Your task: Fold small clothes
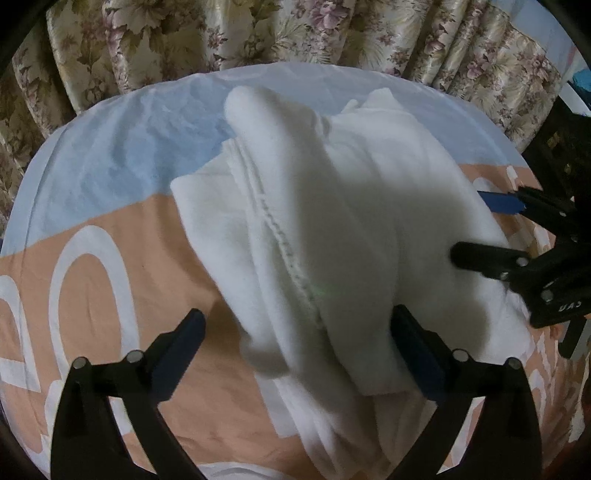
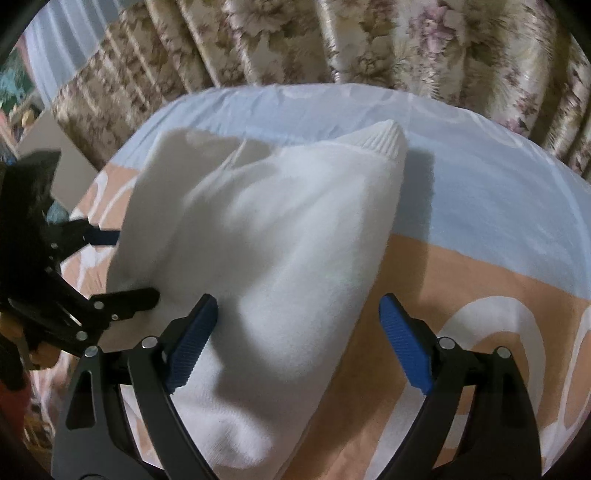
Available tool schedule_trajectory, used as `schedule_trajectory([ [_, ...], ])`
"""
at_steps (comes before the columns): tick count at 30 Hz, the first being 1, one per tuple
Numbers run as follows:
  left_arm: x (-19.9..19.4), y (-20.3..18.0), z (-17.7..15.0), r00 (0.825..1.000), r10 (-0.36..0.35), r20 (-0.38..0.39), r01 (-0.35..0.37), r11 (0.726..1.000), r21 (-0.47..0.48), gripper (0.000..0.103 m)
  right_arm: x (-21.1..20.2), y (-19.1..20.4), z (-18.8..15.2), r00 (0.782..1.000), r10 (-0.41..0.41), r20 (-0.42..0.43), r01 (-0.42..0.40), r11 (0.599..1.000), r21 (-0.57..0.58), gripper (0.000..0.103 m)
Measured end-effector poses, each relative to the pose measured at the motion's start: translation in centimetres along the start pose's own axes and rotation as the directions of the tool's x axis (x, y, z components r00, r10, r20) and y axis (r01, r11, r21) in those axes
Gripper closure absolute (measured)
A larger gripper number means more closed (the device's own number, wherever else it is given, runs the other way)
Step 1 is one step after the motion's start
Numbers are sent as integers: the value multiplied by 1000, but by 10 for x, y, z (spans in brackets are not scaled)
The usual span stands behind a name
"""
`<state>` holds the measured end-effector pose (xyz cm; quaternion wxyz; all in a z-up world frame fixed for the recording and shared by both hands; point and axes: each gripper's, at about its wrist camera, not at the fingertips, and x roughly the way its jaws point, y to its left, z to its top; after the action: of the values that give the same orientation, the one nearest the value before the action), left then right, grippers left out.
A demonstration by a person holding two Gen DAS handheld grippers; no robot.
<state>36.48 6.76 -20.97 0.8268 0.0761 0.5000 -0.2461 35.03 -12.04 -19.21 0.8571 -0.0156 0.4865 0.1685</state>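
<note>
A white knit garment lies bunched and partly folded on the bed sheet. It also shows in the right wrist view, with a ribbed cuff at the far end. My left gripper is open, its jaws on either side of the garment's near edge. My right gripper is open over the garment's near right part. The right gripper also shows at the right edge of the left wrist view, open, touching the cloth. The left gripper shows at the left of the right wrist view.
The sheet is pale blue at the far side and peach with white letters near me. Floral curtains hang behind the bed. A dark object stands at the far right, and a grey board at the far left.
</note>
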Motion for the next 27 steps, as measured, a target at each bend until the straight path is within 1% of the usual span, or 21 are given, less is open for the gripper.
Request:
schedule_trajectory([
  [1, 0, -3, -1, 1000, -11, 4, 10, 1000, 7, 12, 2, 2, -1, 1000, -1, -6, 1, 1000, -19, 13],
  [2, -1, -5, -1, 1000, -25, 5, 25, 1000, 11, 20, 3, 4, -2, 1000, -2, -10, 2, 999, -35, 13],
  [4, -3, -8, -1, 999, -44, -3, 44, 999, 23, 28, 5, 4, -2, 1000, 1, -20, -2, 999, -45, 16],
  [6, -2, -11, 0, 999, -38, -7, 38, 998, 45, 31, 7, 6, -2, 999, 9, -37, -12, 998, -61, 19],
  [7, -2, -12, 1, 999, -37, -10, 38, 998, 52, 33, 8, 8, -2, 999, 9, -41, -12, 997, -70, 23],
  [9, -2, -14, 3, 999, -38, -16, 39, 997, 62, 39, 8, 11, -1, 999, 4, -52, -9, 996, -88, 27],
  [10, -3, -16, 3, 999, -34, -16, 35, 997, 72, 44, 8, 14, -1, 998, 3, -57, -9, 995, -97, 32],
  [11, -4, -19, 3, 1000, -26, -15, 28, 996, 84, 48, 7, 16, 0, 998, 4, -58, -11, 994, -105, 35],
  [13, -6, -22, 4, 1000, -18, -17, 20, 996, 91, 54, 5, 22, 0, 998, -5, -56, -3, 990, -139, 46],
  [14, -6, -23, 5, 1000, -14, -22, 16, 996, 93, 57, 4, 25, 0, 998, -11, -55, 2, 988, -152, 49],
  [16, -7, -24, 6, 1000, 0, -24, 2, 995, 104, 61, 4, 30, 1, 998, -23, -52, 13, 985, -174, 57],
  [19, -8, -31, 5, 999, 35, -20, -32, 991, 133, 64, 3, 34, 1, 999, -29, -33, 22, 981, -194, 65],
  [22, -11, -37, 5, 997, 70, -11, -68, 988, 140, 67, 1, 33, 1, 999, -28, -18, 24, 980, -199, 70],
  [27, -16, -43, 5, 994, 106, 4, -105, 986, 130, 68, -5, 32, 0, 1000, -16, 21, 19, 980, -196, 72],
])
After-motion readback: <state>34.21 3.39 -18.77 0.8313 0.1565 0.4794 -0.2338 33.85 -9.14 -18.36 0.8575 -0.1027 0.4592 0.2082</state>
